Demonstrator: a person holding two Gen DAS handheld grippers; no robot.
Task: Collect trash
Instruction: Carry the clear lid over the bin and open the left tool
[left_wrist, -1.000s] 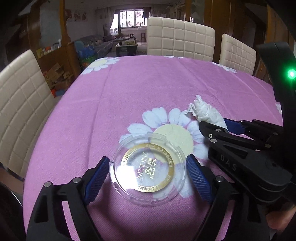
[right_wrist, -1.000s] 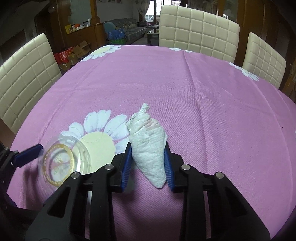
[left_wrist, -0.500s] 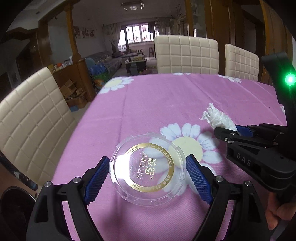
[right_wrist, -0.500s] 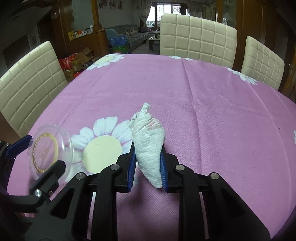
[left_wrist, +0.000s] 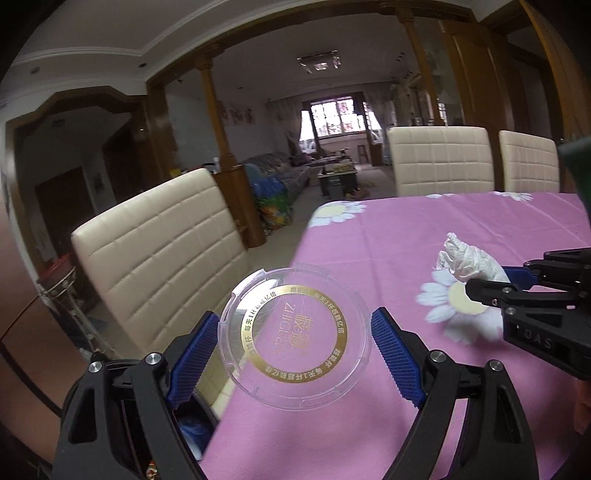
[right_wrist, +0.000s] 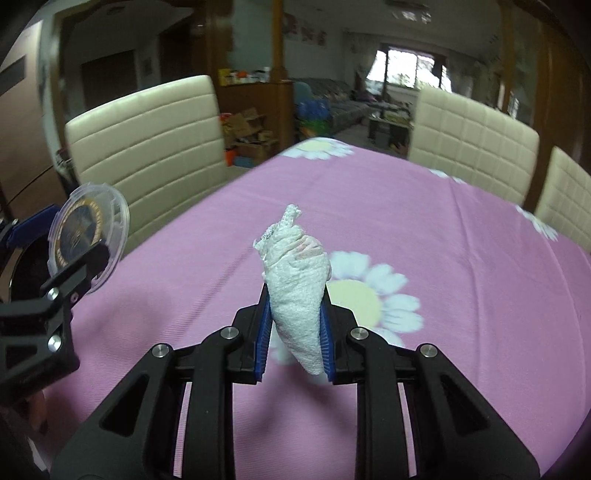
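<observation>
Your left gripper (left_wrist: 295, 339) pinches the clear round lid (left_wrist: 295, 338) across its rim, lifted over the table's (left_wrist: 388, 251) left edge. Your right gripper (right_wrist: 293, 332) squeezes the crumpled white tissue (right_wrist: 295, 288), raised above the pink tablecloth's daisy.

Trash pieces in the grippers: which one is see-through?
The round clear plastic lid with a gold ring, in the left gripper; the right gripper holds an opaque white crumpled tissue.

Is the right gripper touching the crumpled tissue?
Touching. The right wrist view shows the right gripper with both blue pads pressed against the crumpled tissue, held clear above the tablecloth.
</observation>
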